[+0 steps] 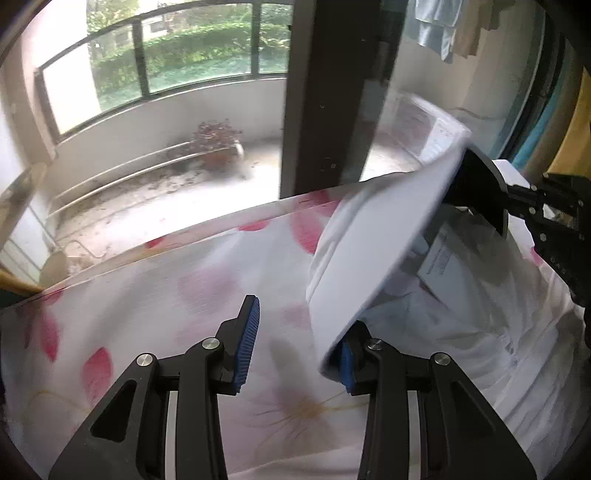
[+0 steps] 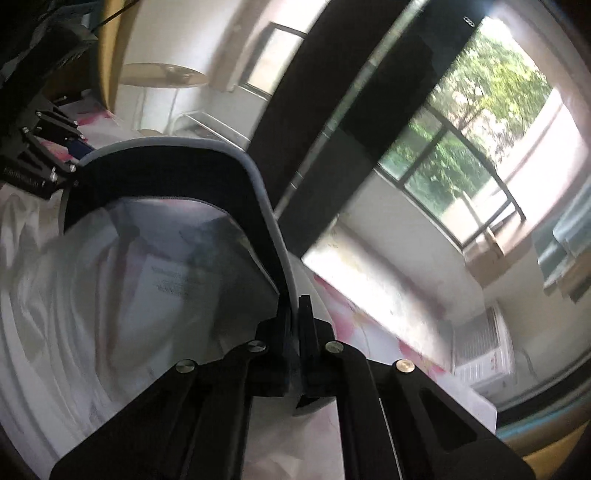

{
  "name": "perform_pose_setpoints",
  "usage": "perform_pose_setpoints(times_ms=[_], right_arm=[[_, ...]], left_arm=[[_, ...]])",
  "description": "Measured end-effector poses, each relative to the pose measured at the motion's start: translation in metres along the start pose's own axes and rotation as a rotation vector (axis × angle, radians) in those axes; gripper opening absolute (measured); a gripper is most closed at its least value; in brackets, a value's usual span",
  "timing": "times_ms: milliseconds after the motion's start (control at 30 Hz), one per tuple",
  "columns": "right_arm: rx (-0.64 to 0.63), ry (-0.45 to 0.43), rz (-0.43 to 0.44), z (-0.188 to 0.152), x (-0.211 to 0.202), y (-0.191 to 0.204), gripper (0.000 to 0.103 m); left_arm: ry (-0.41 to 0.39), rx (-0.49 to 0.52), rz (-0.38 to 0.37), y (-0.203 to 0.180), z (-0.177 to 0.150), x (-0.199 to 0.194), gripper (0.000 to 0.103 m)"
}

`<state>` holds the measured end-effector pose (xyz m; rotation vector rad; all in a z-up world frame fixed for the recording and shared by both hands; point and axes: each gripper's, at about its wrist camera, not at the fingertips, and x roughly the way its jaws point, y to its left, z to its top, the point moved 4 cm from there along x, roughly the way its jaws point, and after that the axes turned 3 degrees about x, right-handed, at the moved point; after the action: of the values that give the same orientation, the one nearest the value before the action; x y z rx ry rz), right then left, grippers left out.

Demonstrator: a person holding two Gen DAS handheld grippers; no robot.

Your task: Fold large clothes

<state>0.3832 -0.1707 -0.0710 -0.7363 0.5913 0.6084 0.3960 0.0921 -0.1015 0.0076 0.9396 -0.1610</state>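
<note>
A white garment point(image 1: 461, 332) lies rumpled on a floral sheet point(image 1: 166, 295) that covers the bed, toward the sheet's right side in the left wrist view. A white label with small print point(image 1: 437, 262) shows on the cloth. One edge of the garment point(image 1: 373, 236) is raised off the sheet as a smooth white band with a dark inner lining point(image 2: 166, 177), arching over the crumpled rest of the cloth point(image 2: 74, 277).

The right gripper point(image 2: 295, 332) has its fingers pressed together on that raised edge, the thin fabric pinched between them; in the left wrist view the same gripper point(image 1: 517, 192) comes in from the right edge of the frame, meeting the far upper end of the band. The left gripper point(image 1: 299, 343) hangs over the sheet with its fingers spread; the blue pad of the left finger point(image 1: 247, 343) is bare, and the lower end of the raised band drapes over the tip of the right finger point(image 1: 356, 354). Nothing is clamped between them.

The sheet's far edge point(image 1: 221, 225) runs across the left wrist view. Beyond it stand a dark post point(image 1: 325, 92), a balcony floor with a potted plant point(image 1: 218, 144), and a window point(image 1: 184, 48) with greenery outside. Laundry point(image 1: 439, 29) hangs at the top right. A white appliance point(image 2: 480, 354) sits beyond the bed in the right wrist view.
</note>
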Motion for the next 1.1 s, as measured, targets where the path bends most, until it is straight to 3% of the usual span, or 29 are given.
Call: perform_pose_setpoints(times_ms=[233,400,600,700,767,900,1100], right_arm=[[0.03,0.051,-0.011,-0.032,-0.019,-0.01,0.003],[0.033,0.039,0.125,-0.038,-0.023,0.0,0.005],[0.126,0.107,0.27,-0.048,-0.012,0.0,0.011],[0.157,0.149,0.331,-0.055,-0.007,-0.004,0.017],[0.164,0.156,0.352,-0.058,-0.01,-0.007,0.019],[0.207,0.169,0.393,-0.063,-0.013,-0.015,0.023],[0.262,0.151,0.423,-0.063,-0.022,-0.042,0.027]], left_arm=[[-0.029,0.065,-0.033,-0.027,-0.004,-0.015,0.04],[-0.072,0.095,-0.088,-0.035,-0.005,-0.047,0.04],[-0.163,0.093,-0.124,-0.039,0.018,-0.07,0.04],[-0.12,0.063,-0.143,-0.039,0.029,-0.046,0.044],[-0.044,0.055,-0.151,-0.045,0.026,-0.021,0.048],[0.053,0.073,-0.098,-0.045,0.008,0.011,0.048],[0.065,0.092,-0.092,-0.039,-0.008,0.013,0.055]])
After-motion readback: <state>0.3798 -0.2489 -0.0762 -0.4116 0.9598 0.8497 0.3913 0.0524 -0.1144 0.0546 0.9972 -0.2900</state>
